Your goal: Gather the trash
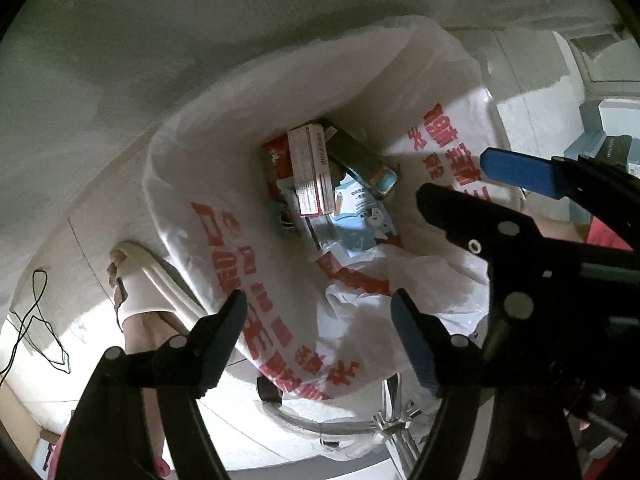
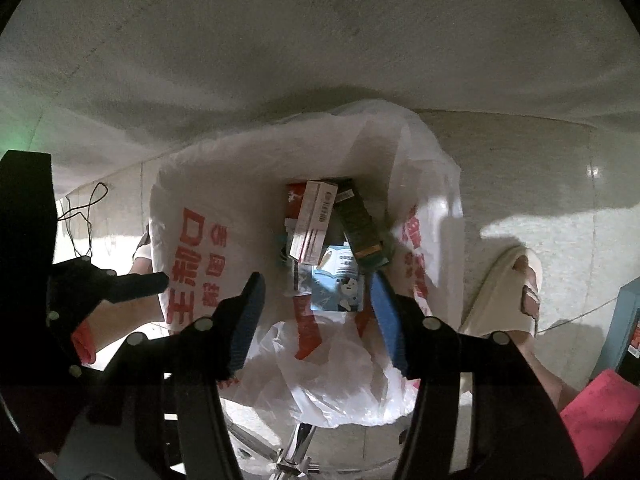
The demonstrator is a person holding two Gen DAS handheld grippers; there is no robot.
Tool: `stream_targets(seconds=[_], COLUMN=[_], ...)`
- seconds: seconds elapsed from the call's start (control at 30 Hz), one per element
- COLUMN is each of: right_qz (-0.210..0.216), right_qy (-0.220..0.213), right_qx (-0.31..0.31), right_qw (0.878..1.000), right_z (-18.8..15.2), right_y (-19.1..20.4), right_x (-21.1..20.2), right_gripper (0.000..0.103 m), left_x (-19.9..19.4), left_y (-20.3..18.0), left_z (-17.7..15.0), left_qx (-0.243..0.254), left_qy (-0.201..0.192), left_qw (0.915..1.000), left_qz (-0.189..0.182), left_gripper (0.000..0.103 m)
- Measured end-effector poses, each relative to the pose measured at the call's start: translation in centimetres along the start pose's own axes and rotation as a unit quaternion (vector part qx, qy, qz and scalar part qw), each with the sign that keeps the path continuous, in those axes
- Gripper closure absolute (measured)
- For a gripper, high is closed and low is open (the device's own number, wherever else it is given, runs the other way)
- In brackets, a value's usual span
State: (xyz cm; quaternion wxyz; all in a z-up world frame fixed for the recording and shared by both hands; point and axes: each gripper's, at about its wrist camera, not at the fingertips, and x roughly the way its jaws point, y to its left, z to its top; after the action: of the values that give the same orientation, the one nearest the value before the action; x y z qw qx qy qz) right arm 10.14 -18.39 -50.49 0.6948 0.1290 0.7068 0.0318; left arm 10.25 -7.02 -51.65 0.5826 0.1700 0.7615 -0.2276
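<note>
A white plastic bag (image 1: 224, 184) with red print stands open below both grippers. In it lie a white and pink box (image 1: 312, 172), a dark green box (image 1: 360, 156), a red carton (image 1: 276, 156) and a light blue carton (image 1: 360, 216) with a cartoon figure. My left gripper (image 1: 320, 340) hangs open over the bag's near side, its pads clear of the plastic. My right gripper (image 2: 318, 320) is open too, above the crumpled near rim (image 2: 328, 376) and the blue carton (image 2: 340, 284). It shows in the left wrist view as well, at the right (image 1: 480, 188).
A person's feet in cream slippers (image 1: 148, 280) (image 2: 512, 292) stand on either side of the bag. A chrome frame (image 1: 384, 416) sits under the bag. A black cable (image 1: 36, 320) lies on the pale floor at the left. A blue-grey box (image 1: 600, 136) stands at the right.
</note>
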Motion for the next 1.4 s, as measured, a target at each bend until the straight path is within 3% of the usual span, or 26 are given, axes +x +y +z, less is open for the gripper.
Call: stream_targets(seconds=[0.13,0.3,0.4,0.67,0.8,1.17,1.4], right_qz=[-0.005,-0.020,-0.020,-0.061,-0.067,-0.036,-0.050], right_qy=[-0.012,-0.043,-0.068,-0.145,-0.150,-0.209,-0.297], right_qx=[-0.001,0.002,0.004,-0.017,-0.021,-0.023,-0.023], right_qw=[1.000,0.999,0.997,0.987,0.986,0.977,0.953], right_z=[-0.4,-1.3,-2.0,-5.5,-7.3,-12.0,-15.5], right_y=[-0.1,-0.3,-0.2,1.0,1.8,3.4,4.6], right_x=[-1.7,-5.2,-7.8,-14.8,-17.2,-24.0,-30.4], right_gripper=[0.047,0.032,0.030,0.015,0.010,0.010,0.010], left_x=[-1.2,-3.9,-6.3,-11.9,-14.0,-19.6,-25.6], left_y=[0.2,0.7,0.8,0.9,0.6,-2.7,-4.8], left_z=[-0.5,-1.6,-2.6,-6.1,-8.0,-13.3,-16.5], left_qx=[-0.007,-0.038,-0.059,-0.125,-0.150,-0.173,-0.181], left_qy=[-0.012,-0.041,-0.065,-0.131,-0.156,-0.225,-0.299], left_qw=[0.9998,0.9979,0.9951,0.9817,0.9747,0.9575,0.9348], left_qz=[0.012,0.033,0.046,0.059,0.056,0.053,0.063], left_gripper=[0.026,0.022,0.020,0.019,0.019,0.019,0.019])
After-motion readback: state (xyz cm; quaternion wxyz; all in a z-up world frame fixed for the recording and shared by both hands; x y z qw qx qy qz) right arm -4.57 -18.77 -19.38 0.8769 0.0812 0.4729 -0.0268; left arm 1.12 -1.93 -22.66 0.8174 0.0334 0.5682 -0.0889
